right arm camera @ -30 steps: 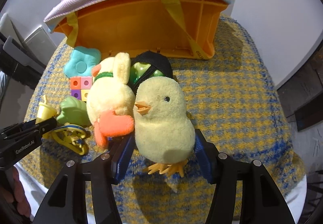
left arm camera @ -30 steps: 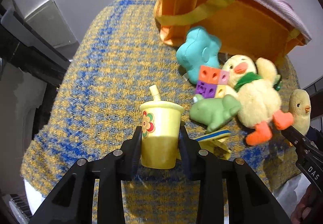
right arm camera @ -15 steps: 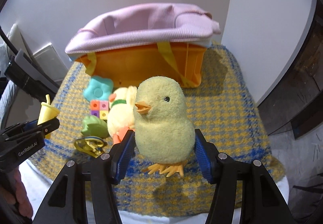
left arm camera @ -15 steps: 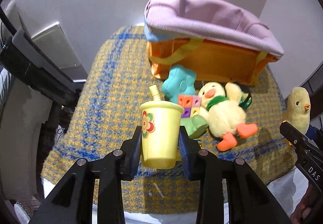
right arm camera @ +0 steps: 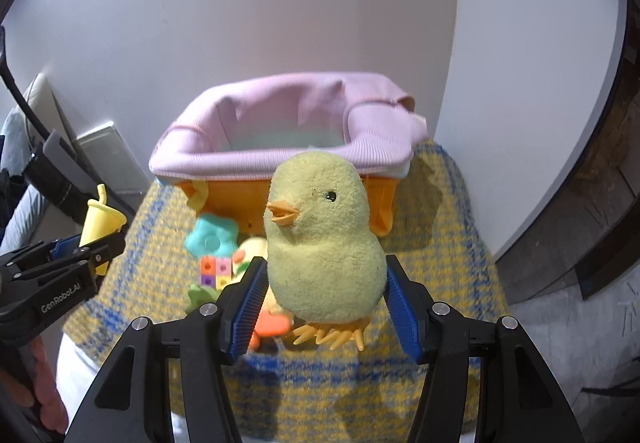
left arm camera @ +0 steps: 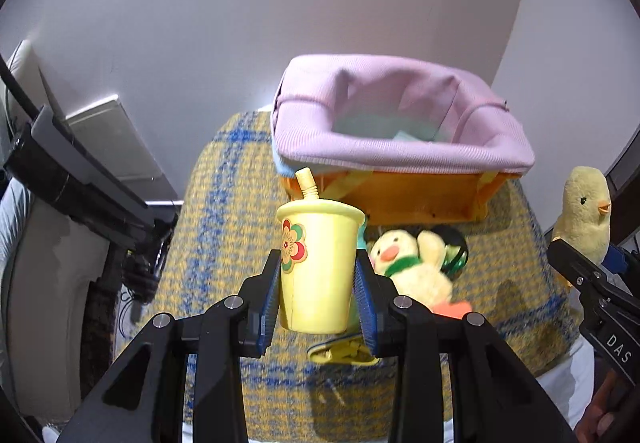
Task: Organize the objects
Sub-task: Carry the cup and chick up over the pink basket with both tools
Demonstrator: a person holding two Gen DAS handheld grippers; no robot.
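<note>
Above blanket [left arm camera: 224,203], we are carrying: left gripper [left arm camera: 318,297] clamping cup [left arm camera: 318,267], right gripper [right arm camera: 322,303] clamping chick [right arm camera: 324,239]. Next we are likely heading for basket [left arm camera: 404,159] at twelve o'clock, releasing inside.

We note a plain pale wall [left arm camera: 248,23] behind the work area, meeting a second wall [right arm camera: 532,63] at a corner to the right. A grey panel [left arm camera: 108,135] leans low against it at left. Dark wooden furniture [right arm camera: 592,223] stands at far right

Yellow cup [left arm camera: 318,267] (flower sticker); pale-yellow chick [right arm camera: 322,239]; pink-lined orange basket [left arm camera: 400,147].
</note>
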